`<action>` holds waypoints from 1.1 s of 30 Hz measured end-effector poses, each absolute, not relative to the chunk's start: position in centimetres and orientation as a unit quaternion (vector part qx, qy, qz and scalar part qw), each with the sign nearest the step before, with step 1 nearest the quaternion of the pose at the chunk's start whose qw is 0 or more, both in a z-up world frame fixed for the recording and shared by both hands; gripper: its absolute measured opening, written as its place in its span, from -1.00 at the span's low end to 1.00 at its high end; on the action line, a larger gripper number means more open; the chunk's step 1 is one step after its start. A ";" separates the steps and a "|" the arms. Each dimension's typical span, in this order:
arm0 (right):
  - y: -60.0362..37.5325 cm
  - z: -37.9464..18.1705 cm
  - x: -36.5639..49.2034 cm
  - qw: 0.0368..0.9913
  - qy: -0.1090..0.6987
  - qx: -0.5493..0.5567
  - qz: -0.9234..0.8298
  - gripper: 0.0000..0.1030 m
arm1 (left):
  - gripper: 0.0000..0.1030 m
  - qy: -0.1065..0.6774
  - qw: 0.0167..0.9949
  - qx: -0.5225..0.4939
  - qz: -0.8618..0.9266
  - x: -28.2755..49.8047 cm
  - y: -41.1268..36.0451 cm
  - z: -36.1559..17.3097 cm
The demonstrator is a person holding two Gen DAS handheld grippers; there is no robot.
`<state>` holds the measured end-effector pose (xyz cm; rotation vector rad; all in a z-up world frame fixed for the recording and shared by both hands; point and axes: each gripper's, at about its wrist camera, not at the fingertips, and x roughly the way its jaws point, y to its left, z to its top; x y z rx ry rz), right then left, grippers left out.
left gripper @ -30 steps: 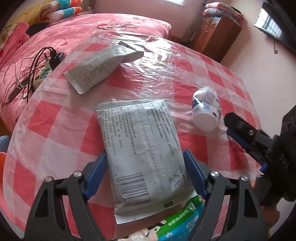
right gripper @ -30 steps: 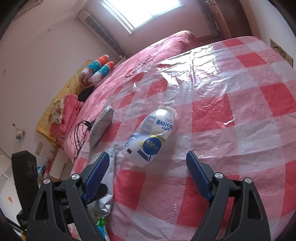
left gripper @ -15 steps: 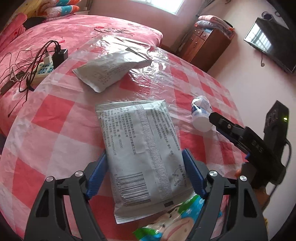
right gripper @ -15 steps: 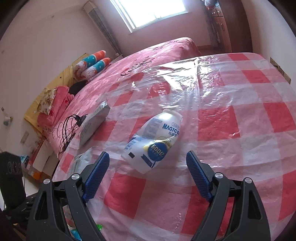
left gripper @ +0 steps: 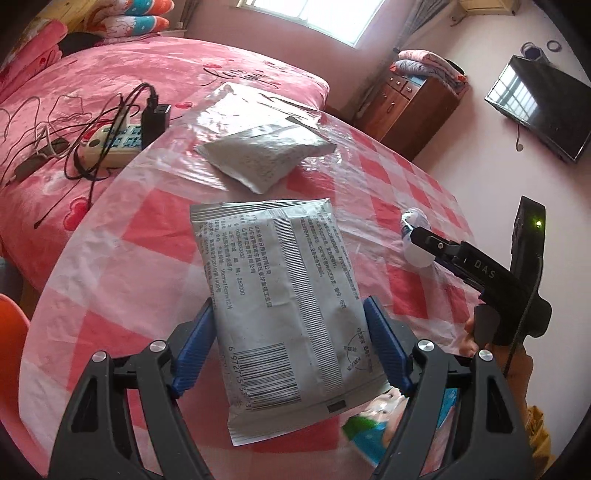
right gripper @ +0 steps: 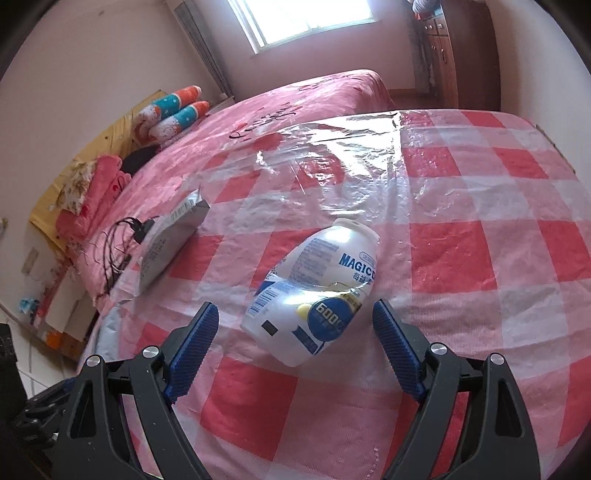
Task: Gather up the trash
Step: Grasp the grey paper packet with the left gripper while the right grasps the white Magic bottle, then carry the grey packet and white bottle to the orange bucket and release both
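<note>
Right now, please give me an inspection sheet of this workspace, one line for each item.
Surface: round table with red and white checked cloth under clear plastic film.
Job's things: large grey packet flat, barcode side up; smaller grey packet beyond it; white bottle lying on its side; colourful wrapper at the near table edge.
Clutter: nothing seen.
Grippers: left gripper open, fingers either side of the large packet; right gripper open, bottle just ahead of it.
Cables: power strip with black charger and tangled wires on the bed.
Surroundings: pink bed, wooden cabinet, wall television, window.
</note>
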<state>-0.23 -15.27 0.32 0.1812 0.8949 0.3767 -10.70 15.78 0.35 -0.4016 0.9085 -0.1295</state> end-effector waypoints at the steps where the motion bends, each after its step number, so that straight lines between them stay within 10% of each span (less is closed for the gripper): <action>1: -15.0 0.3 -0.2 0.882 0.431 0.078 0.177 0.63 | 0.53 0.435 0.877 -0.195 -0.062 -10.9 16.1 0.2; 17: -12.9 -0.1 1.0 0.894 0.437 -0.011 0.100 -0.04 | 0.53 0.421 0.880 -0.212 -0.052 -13.1 20.3 -0.1; 33: -14.5 0.7 -1.8 0.895 0.423 0.033 0.136 -0.14 | 0.53 0.419 0.881 -0.213 -0.059 -14.6 21.3 0.0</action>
